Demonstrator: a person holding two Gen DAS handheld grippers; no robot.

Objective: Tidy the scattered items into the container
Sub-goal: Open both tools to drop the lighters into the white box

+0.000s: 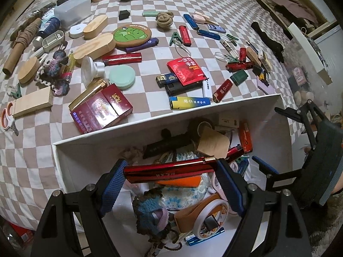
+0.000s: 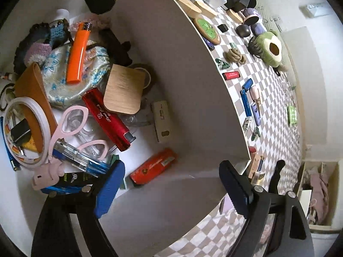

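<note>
Left gripper [image 1: 171,177]: fingers clamped end to end on a red metallic lighter [image 1: 169,169], its long axis running crosswise between the pads, level, hanging over the open white container [image 1: 171,115]. Directly beneath lie the items already stowed: an orange lighter [image 1: 182,181], a patterned pouch [image 1: 186,194], a tape roll [image 1: 211,216], a crocheted piece [image 1: 150,212]. In my judgement the coming move is a straight release; the drop is directly down, with nothing to clear.

Right gripper [image 2: 171,184]: fingers apart, nothing between them, poised over the container's near corner. An orange-red lighter [image 2: 153,168] lies on the container floor just ahead of the fingertips, untouched.

Outward, on the checked cloth of the table [image 1: 150,64]: many items still scattered. Nearest the container's far wall are a blue-and-yellow lighter [image 1: 188,103], long axis parallel to that wall, and a red cigarette carton [image 1: 100,109]. The empty right gripper appears the freer to fetch next.
</note>
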